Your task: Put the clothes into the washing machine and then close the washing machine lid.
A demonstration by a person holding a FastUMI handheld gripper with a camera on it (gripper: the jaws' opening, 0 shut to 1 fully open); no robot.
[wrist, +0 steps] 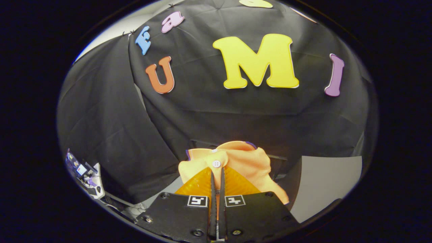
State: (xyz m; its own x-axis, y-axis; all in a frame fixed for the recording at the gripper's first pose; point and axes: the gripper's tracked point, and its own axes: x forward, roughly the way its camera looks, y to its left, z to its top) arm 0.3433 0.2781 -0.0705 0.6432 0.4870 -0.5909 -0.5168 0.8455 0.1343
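Orange shirt [244, 162] with white button [216, 163] bunched at fingertips, lifted clear in front of black cloth wall [216, 114]. Gripper [217, 175] fingers nearly closed, clamped on shirt fabric pinched between them. Pale grey surface [327, 179] below, off to right. Cluttered equipment [84, 175] low at left.

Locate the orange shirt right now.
In the gripper view, the orange shirt is pinched between the shut tongs, bunched at their tips and held up in front of the black cloth wall.
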